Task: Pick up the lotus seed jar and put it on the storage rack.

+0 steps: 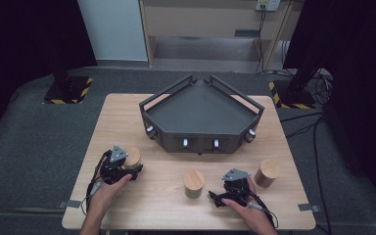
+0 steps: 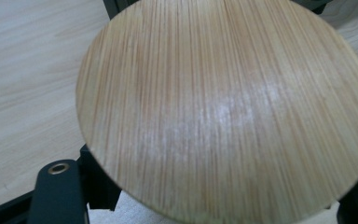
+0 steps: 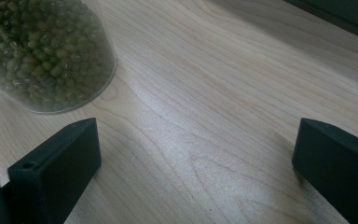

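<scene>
So the left tool [image 1: 127,164] was clamped on the left jar [image 1: 132,156] at the bench's [image 1: 161,196] near-left, while the right tool [image 1: 219,198] sat released near the middle jar [image 1: 194,183].

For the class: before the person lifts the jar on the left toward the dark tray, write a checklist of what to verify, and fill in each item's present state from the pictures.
1. Left gripper closed on the left jar: ok; the jaws flank the jar beneath its wooden lid.
2. Lid seated on that jar: cannot tell; the rim is hidden.
3. Tray has free floor space: ok.
4. Path from the jar to the tray free of other jars: ok; the middle jar and the right jar stand to the right.
5. Right gripper out of the way: ok; its jaws are open on bare table, beside the bean-filled middle jar.
</scene>
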`<state>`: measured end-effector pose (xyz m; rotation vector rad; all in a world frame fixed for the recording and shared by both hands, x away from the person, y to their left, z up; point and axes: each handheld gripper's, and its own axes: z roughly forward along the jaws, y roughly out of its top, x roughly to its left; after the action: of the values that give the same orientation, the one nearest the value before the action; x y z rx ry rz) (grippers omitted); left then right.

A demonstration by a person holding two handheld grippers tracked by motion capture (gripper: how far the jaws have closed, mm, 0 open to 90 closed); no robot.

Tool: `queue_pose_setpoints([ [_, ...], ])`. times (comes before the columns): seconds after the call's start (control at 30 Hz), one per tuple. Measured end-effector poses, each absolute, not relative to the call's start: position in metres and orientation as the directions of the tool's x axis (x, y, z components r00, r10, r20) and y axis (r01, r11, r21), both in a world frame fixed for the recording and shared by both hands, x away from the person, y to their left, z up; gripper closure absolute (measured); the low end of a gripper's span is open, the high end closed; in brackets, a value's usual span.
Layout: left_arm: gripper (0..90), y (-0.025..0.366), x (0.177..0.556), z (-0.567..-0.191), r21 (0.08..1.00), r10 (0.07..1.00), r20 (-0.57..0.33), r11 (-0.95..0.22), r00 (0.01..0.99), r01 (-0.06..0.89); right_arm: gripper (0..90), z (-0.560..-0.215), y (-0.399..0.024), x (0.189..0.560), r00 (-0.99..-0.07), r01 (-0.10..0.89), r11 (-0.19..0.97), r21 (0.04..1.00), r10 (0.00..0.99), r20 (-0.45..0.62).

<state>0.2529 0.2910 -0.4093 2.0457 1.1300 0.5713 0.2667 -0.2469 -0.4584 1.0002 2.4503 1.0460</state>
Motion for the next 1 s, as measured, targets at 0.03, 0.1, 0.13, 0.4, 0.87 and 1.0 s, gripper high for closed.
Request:
queue_pose_setpoints([
  [0.03,24.1,0.291,0.253,-0.407,0.763,0.852,0.042,-0.365,0.522,0.533,1.3,-0.458,-0.247,0.267,-0.715,0.485,0.494,0.722,0.699,0.002],
  [0.1,24.2,0.291,0.253,-0.404,0.76,0.848,0.046,-0.372,0.528,0.533,1.3,-0.458,-0.247,0.267,-0.715,0.485,0.494,0.722,0.699,0.002],
  [0.13,24.1,0.291,0.253,-0.403,0.758,0.847,0.047,-0.375,0.53,0.533,1.3,-0.458,-0.247,0.267,-0.714,0.485,0.494,0.722,0.7,0.002],
  [0.4,24.2,0.293,0.256,-0.403,0.746,0.829,0.048,-0.401,0.558,0.532,1.3,-0.458,-0.247,0.267,-0.714,0.486,0.493,0.722,0.7,0.002],
  [0.87,24.2,0.289,0.262,-0.388,0.732,0.804,0.076,-0.447,0.59,0.515,1.3,-0.458,-0.247,0.267,-0.714,0.486,0.493,0.722,0.7,0.002],
  [1.0,24.2,0.288,0.263,-0.384,0.731,0.8,0.077,-0.451,0.595,0.512,1.3,-0.458,-0.247,0.267,-0.714,0.486,0.493,0.722,0.7,0.002],
])
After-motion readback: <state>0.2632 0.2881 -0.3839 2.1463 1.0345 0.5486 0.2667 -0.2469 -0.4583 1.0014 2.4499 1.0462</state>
